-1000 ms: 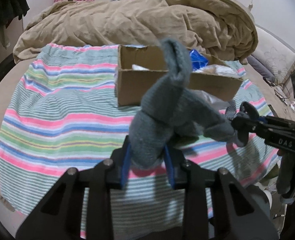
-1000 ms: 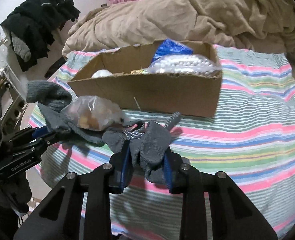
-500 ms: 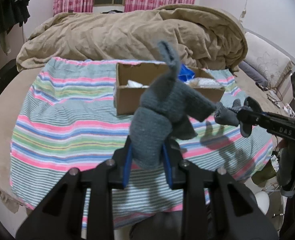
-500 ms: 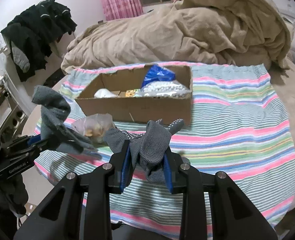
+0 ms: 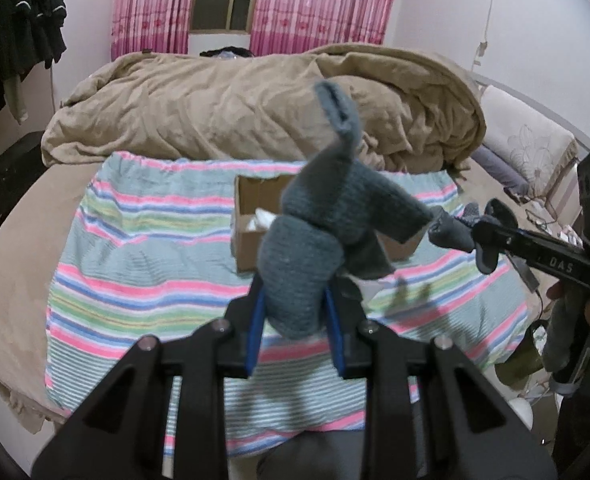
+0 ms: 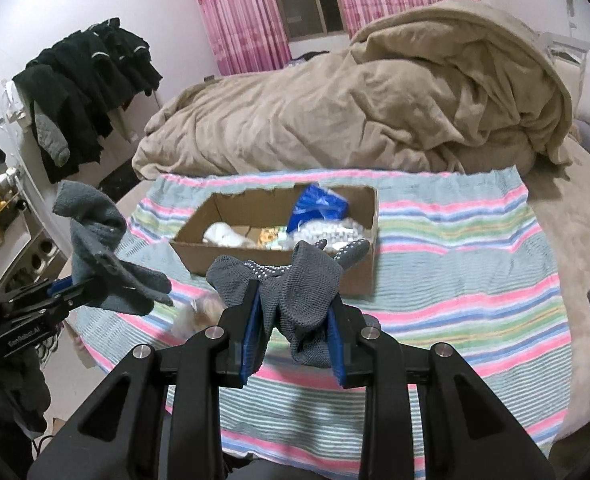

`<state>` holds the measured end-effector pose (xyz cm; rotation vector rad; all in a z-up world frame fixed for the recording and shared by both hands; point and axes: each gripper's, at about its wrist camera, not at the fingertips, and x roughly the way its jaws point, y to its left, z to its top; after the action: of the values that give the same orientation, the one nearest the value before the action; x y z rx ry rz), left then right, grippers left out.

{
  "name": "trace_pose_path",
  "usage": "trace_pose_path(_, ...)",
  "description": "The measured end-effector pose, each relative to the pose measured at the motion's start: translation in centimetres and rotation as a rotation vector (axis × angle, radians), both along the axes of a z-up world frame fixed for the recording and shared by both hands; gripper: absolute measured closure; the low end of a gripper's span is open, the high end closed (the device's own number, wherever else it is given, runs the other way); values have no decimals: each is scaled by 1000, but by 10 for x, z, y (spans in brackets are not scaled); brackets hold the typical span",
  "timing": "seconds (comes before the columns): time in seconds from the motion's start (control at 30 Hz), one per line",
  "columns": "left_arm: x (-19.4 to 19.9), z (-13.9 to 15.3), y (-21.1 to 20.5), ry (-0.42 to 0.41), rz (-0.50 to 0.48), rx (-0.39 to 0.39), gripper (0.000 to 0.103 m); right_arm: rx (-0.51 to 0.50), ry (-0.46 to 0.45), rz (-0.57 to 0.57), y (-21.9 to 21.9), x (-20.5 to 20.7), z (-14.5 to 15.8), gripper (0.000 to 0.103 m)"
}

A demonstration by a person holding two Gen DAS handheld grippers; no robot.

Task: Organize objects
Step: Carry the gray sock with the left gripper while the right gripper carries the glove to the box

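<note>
Right gripper (image 6: 293, 332) clamping dotted grey glove (image 6: 301, 292), cardboard box (image 6: 279, 236) beyond

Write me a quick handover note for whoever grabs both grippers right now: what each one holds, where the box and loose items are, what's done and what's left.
Left gripper: shut on the grey knit glove, held in the air above the striped blanket.
Right gripper: shut on the dotted grey glove, also off the bed.
Cardboard box: open, on the blanket, already holding a blue bag, a white item and packets.
Clear plastic bag: loose on the blanket beside the box, near its left front corner.
Done: both gloves picked up.
Left: likely place the gloves, then the loose bag.
</note>
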<state>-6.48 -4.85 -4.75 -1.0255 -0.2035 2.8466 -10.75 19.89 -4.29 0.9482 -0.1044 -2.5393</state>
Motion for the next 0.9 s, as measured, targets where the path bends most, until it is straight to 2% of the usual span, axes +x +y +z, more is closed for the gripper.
trace_pose_path(0.3, -25, 20, -3, 39, 5, 2, 75, 0, 57, 23, -9, -17, 22, 72)
trace_pose_path(0.53, -55, 23, -1, 50, -6, -10, 75, 7, 85, 42, -22, -41, 28, 72)
trace_pose_path(0.73, -91, 13, -1, 47, -17, -30, 75, 9, 88, 54, -34, -65, 22, 72)
trace_pose_path(0.9, -124, -6, 2, 35, -22, -91, 75, 1, 79, 61, -42, -84, 12, 72)
